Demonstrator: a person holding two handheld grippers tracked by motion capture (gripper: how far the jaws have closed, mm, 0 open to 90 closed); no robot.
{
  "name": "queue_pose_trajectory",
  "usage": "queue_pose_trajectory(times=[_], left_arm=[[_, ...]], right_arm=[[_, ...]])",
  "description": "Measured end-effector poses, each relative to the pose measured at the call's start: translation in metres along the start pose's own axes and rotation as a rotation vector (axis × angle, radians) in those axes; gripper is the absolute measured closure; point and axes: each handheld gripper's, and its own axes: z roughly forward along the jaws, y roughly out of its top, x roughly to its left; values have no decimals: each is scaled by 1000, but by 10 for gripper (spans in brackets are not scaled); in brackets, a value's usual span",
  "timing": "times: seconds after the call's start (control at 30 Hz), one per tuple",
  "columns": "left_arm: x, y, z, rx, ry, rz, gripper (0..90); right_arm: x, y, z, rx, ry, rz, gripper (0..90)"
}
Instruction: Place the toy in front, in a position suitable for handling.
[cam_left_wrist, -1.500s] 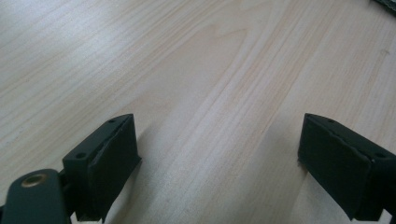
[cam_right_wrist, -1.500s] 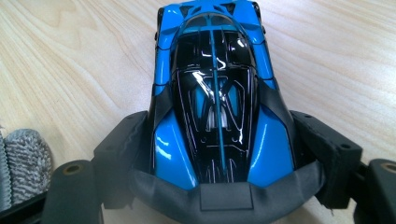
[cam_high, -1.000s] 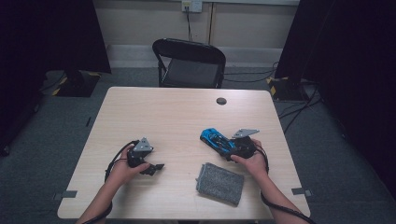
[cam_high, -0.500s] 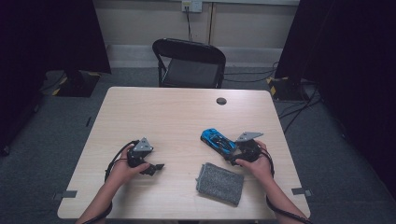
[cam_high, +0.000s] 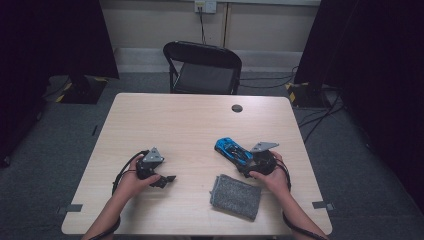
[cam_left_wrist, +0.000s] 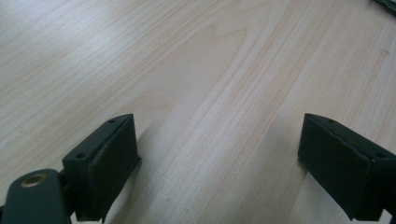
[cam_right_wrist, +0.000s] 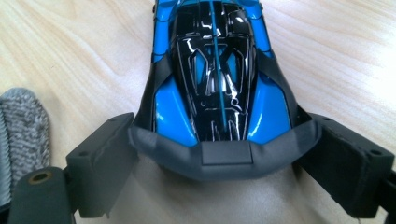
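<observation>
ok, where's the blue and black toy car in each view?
High view: blue and black toy car right of centre, at the right tongs.
Left gripper view: no car.
Right gripper view: car top centre, tail between the jaws.
Shared landmark: grey knitted cloth.

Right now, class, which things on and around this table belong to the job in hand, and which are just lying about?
In the job:
- blue toy car, its end between the right tongs
- grey cloth, beside the car

Lying about:
- left tongs, open over bare table
- black disc
- folding chair
</observation>
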Motion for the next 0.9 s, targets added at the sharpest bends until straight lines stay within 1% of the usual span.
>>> queue_pose_trajectory(times=[0.07, 0.1, 0.13, 0.17, 0.2, 0.27, 0.3, 0.33, 0.37, 0.4, 0.43, 0.47, 0.5, 0.53, 0.57, 0.63, 0.7, 0.73, 0.8, 0.83, 0.87, 0.9], left_arm=[[0, 0, 0, 0, 1, 0, 115], [-1, 0, 0, -2, 1, 2, 108], [-1, 0, 0, 1, 2, 1, 108], [-2, 0, 0, 3, 8, -2, 107], [-3, 0, 1, -1, 0, -6, 110], [-4, 0, 0, 2, -3, 0, 113], [-5, 1, 1, -7, -8, -6, 151], [-5, 1, 0, -10, -8, -8, 151], [-5, 3, 0, -12, -20, -37, 171], [-6, 4, 0, -13, -31, -45, 171], [-7, 6, 0, -18, -40, -45, 186], [-9, 7, 0, -30, -47, -36, 200], [-11, 10, 0, -38, -53, -12, 233], [-13, 12, 0, -46, -59, 2, 233], [-16, 15, 0, -58, -73, 5, 226], [-24, 23, 0, -84, -101, 26, 227], [-31, 30, 1, -92, -125, 49, 231], [-35, 33, 3, -95, -146, 56, 231], [-42, 37, 5, -95, -167, 96, 241], [-50, 43, 7, -102, -192, 123, 247], [-50, 43, 7, -102, -192, 123, 247], [-54, 46, 9, -102, -208, 125, 247]], right_arm=[[-1, 1, 1, -1, -5, 4, 138], [-1, 1, 0, -10, -18, 17, 175], [-1, 1, 0, -10, -18, 17, 175], [-1, 1, 0, -11, -20, 17, 206], [0, 1, 0, -19, -2, 4, 233], [0, 1, 0, -19, -2, 4, 233], [0, 1, 0, -20, -2, 3, 234], [0, 1, 0, -20, -2, 3, 234], [0, 1, 0, -20, -6, 5, 235], [0, 1, 0, -20, -6, 5, 235], [0, 1, 0, -20, -6, 5, 235], [0, 1, 0, -20, -6, 5, 236], [0, 1, 0, -21, -6, 5, 236], [0, 1, 0, -21, -6, 5, 236], [0, 1, 0, -21, -6, 5, 236], [0, 1, 0, -21, -6, 5, 236], [0, 1, 0, -21, -6, 5, 236], [0, 1, 0, -21, -7, 5, 236], [0, 1, 0, -21, -7, 6, 236], [0, 1, 0, -21, -7, 6, 236], [0, 1, 0, -21, -7, 6, 236], [0, 1, 0, -21, -7, 6, 236]])
